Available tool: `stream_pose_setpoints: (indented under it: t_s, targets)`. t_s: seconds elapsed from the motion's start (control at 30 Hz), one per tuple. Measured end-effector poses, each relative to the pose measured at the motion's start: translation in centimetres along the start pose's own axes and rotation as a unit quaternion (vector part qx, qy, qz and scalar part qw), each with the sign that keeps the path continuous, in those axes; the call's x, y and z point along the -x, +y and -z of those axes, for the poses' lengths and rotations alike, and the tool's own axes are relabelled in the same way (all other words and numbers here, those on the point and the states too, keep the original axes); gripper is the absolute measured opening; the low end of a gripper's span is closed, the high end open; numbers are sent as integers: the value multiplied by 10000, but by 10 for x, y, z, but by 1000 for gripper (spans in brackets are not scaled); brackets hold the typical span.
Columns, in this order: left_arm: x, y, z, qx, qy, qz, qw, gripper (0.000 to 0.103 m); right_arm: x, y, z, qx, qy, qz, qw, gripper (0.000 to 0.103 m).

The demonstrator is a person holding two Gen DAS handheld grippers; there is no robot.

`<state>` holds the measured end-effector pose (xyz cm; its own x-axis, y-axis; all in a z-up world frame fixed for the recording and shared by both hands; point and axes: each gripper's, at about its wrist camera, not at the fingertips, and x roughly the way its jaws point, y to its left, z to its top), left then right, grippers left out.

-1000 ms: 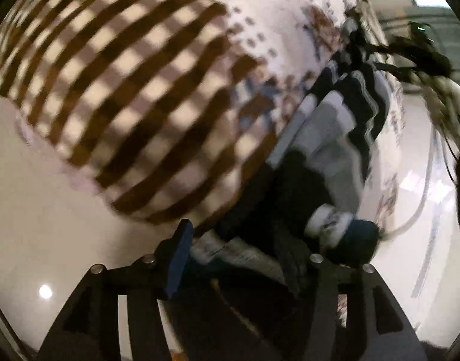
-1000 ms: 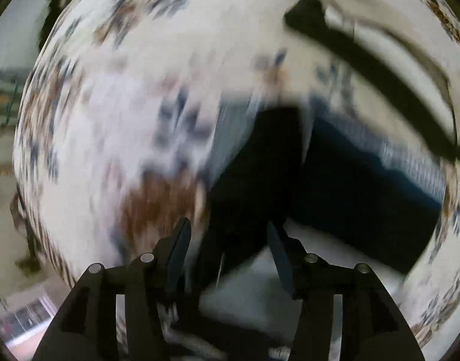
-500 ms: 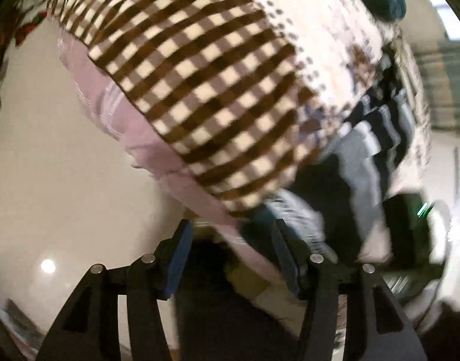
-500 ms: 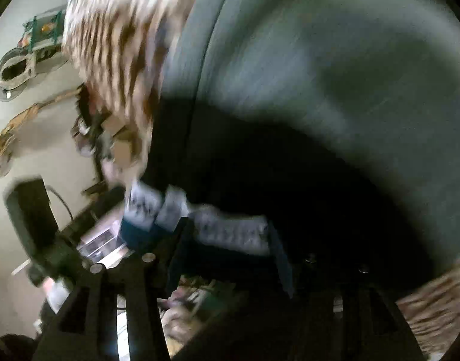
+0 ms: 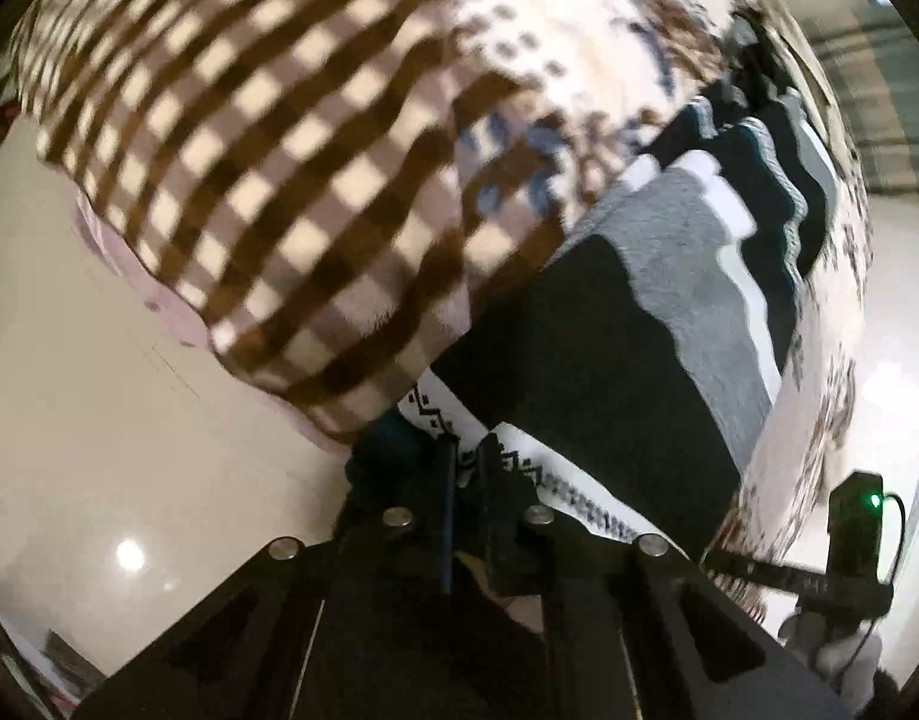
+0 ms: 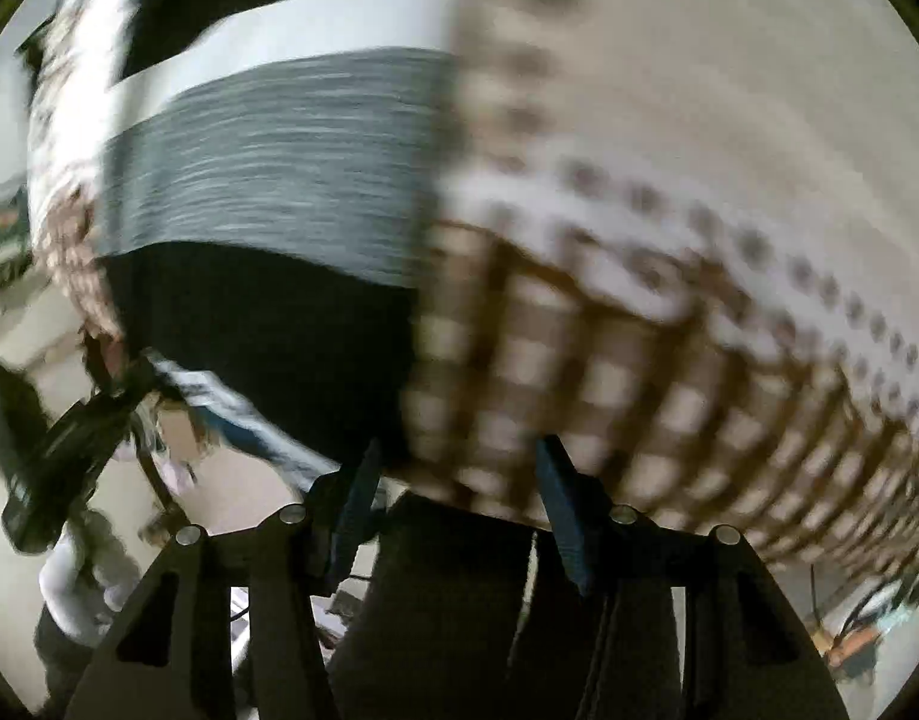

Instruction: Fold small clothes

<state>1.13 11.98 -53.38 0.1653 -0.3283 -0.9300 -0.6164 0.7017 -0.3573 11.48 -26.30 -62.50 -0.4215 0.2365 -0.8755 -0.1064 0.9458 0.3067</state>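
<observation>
A striped knit garment [image 5: 615, 324], black, grey and white with a patterned white hem, lies on a brown-and-cream checked blanket [image 5: 249, 168]. My left gripper [image 5: 468, 456] is shut on the garment's patterned hem at the blanket's near edge. In the right wrist view the same garment [image 6: 267, 192] and blanket [image 6: 669, 372] fill the frame, blurred. My right gripper [image 6: 459, 480] is open and holds nothing, close over the line where garment meets blanket.
The blanket covers a surface spread with a white cloth with brown and blue pattern [image 5: 639, 18]. Pale glossy floor [image 5: 87, 420] lies at left. A black device with a green light [image 5: 855, 540] on a stand shows at lower right.
My left gripper has shut on the garment's hem; half a second ago its fingers stood apart. My right gripper has let go of the patterned hem and swung across the garment.
</observation>
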Motion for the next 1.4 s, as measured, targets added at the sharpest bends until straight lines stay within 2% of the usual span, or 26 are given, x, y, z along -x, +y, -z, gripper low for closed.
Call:
stream_pose_setpoints:
  t_s: [0.03, 0.1, 0.13, 0.17, 0.27, 0.37, 0.43, 0.5, 0.57, 0.63, 0.77, 0.8, 0.83, 0.87, 0.9, 1.07, 1.23, 1.27, 1.3, 1.33, 1.37, 1.4]
  targets:
    - [8, -3, -2, -15, 48, 37, 10000, 12, 5, -7, 2, -43, -71, -29, 10000, 56]
    - [31, -15, -9, -85, 48, 84, 9999, 33, 19, -17, 5, -92, -318, -36, 9994, 56]
    - [47, -26, -16, -183, -31, 153, 9997, 53, 30, -21, 4, -154, -471, -65, 9987, 56]
    - [60, -37, -24, -282, -152, 203, 9993, 68, 42, -24, 1, -225, -620, -149, 9977, 56]
    - [88, -73, -56, -530, -541, 447, 9961, 69, 78, -31, -17, -294, -1048, -308, 9936, 68]
    - [91, -129, -115, -927, -824, 796, 9891, 69, 121, -35, -53, -441, -1527, -446, 9863, 70]
    - [74, -172, -159, -1150, -909, 919, 9849, 69, 152, -42, -88, -623, -1831, -536, 9796, 70]
    - [52, -207, -202, -1356, -922, 1035, 9810, 69, 162, -15, -138, -839, -2149, -596, 9712, 70]
    - [28, -240, -242, -1535, -883, 1134, 9776, 69, 193, -22, -180, -1017, -2376, -566, 9644, 70]
    - [-10, -275, -287, -1765, -694, 1104, 9756, 69, 217, -23, -219, -1169, -2547, -548, 9584, 70]
    - [-69, -315, -348, -2079, -250, 943, 9733, 67, 241, -18, -287, -1336, -2801, -524, 9492, 70]
    - [-78, -318, -354, -2110, -139, 954, 9727, 67, 243, -14, -304, -1356, -2884, -467, 9467, 70]
    - [-87, -322, -363, -2169, -26, 1065, 9704, 59, 243, -9, -317, -1374, -2966, -374, 9443, 70]
    - [-88, -325, -367, -2263, -4, 1149, 9673, 25, 243, -7, -330, -1376, -3039, -246, 9424, 70]
    - [-91, -330, -370, -2484, 12, 1113, 9622, 9, 242, -4, -343, -1373, -3084, -169, 9412, 70]
    - [-59, -325, -367, -2757, -150, 1510, 9492, 10, 231, 4, -388, -1481, -3178, -299, 9360, 70]
    - [-29, -321, -376, -2683, -188, 1869, 9449, 10, 221, 7, -415, -1623, -3077, -415, 9366, 69]
    - [-29, -322, -380, -2695, -176, 1852, 9449, 10, 219, 9, -419, -1618, -3061, -488, 9369, 60]
    - [-29, -321, -384, -2695, -149, 1832, 9453, 10, 218, 11, -423, -1603, -3024, -579, 9378, 32]
    - [-32, -321, -388, -2697, -114, 1802, 9459, 10, 218, 13, -426, -1603, -3015, -550, 9383, 14]
    - [-36, -321, -393, -2704, -85, 1740, 9469, 10, 222, 15, -426, -1624, -3103, -439, 9356, 7]
    - [-42, -322, -398, -2718, -23, 1702, 9472, 10, 226, 18, -426, -1626, -3185, -340, 9332, 6]
